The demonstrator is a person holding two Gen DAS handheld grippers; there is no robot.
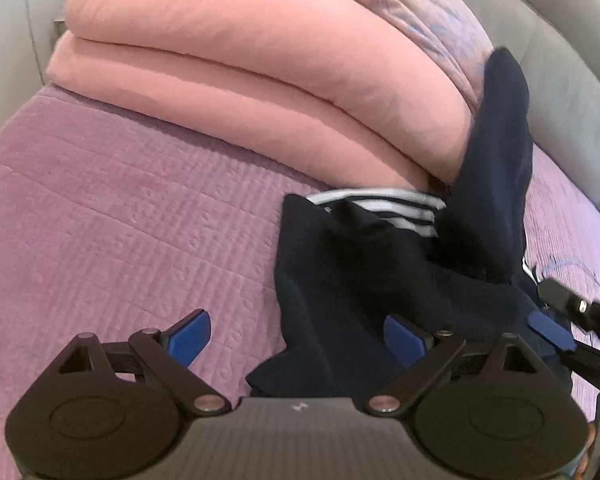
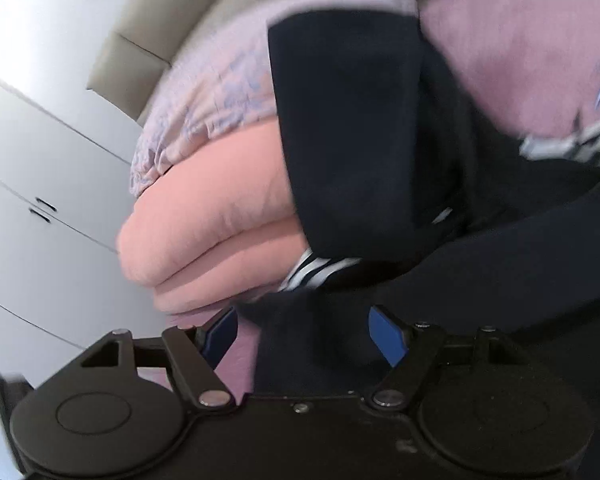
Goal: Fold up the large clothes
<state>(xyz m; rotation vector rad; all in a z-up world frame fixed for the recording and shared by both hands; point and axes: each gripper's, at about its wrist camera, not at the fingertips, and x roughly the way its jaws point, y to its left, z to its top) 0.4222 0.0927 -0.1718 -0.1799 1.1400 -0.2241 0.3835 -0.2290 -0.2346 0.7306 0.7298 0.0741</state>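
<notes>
A dark navy garment (image 1: 380,264) with white stripes (image 1: 396,204) lies crumpled on the purple bed cover (image 1: 120,220); one part drapes up against the pink quilt. My left gripper (image 1: 298,338) is open, its jaws wide apart over the garment's near edge, holding nothing. My right gripper shows at the right edge of the left wrist view (image 1: 556,332), against the garment. In the right wrist view, the right gripper (image 2: 304,338) is open, with navy cloth (image 2: 356,128) lying between and ahead of its blue fingers (image 2: 388,336). That view is blurred.
A folded pink quilt (image 1: 240,72) and a pale floral pillow (image 1: 416,12) are stacked at the bed's head, against a grey padded headboard (image 1: 560,80). White wardrobe doors (image 2: 40,200) stand beside the bed. A blue thread (image 1: 568,266) lies on the cover.
</notes>
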